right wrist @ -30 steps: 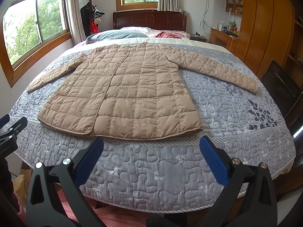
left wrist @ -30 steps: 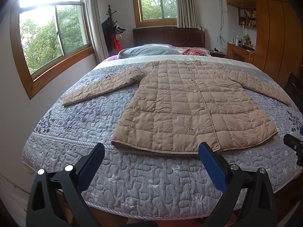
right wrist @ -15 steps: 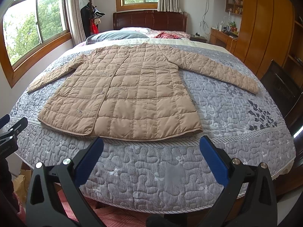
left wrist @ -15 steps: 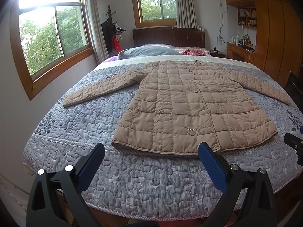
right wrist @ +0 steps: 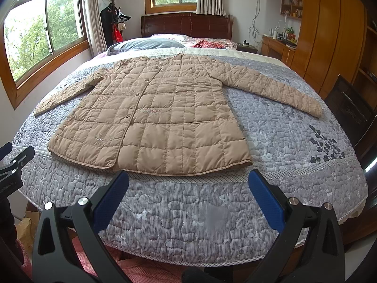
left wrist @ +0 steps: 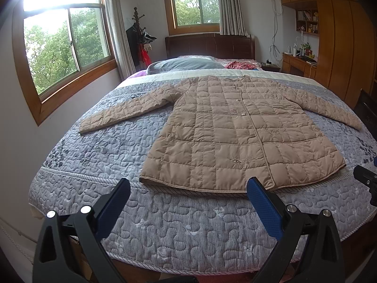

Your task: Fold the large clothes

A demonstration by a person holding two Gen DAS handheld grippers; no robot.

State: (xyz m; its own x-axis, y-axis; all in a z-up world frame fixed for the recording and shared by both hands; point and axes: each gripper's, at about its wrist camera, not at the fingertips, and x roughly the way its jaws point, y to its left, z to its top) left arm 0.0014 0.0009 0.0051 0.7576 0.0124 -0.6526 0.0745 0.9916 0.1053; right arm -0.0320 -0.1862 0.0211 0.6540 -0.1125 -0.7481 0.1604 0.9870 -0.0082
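Note:
A tan quilted long coat (left wrist: 238,132) lies flat and face up on the bed, buttoned, with both sleeves spread out to the sides and its hem toward me. It also shows in the right wrist view (right wrist: 155,118). My left gripper (left wrist: 188,193) is open and empty, held off the foot of the bed just short of the hem's left half. My right gripper (right wrist: 188,184) is open and empty, just short of the hem's right half. Neither touches the coat.
The bed (left wrist: 99,146) has a grey patterned quilt; pillows (left wrist: 183,64) and a red cloth (left wrist: 240,65) lie by the dark headboard. Windowed wall on the left, coat stand (left wrist: 139,42) behind, wooden wardrobe and desk (right wrist: 329,47) and a dark chair (right wrist: 348,108) on the right.
Both views have barely shifted; the coat sits slightly higher in frame. Both grippers stay open and empty.

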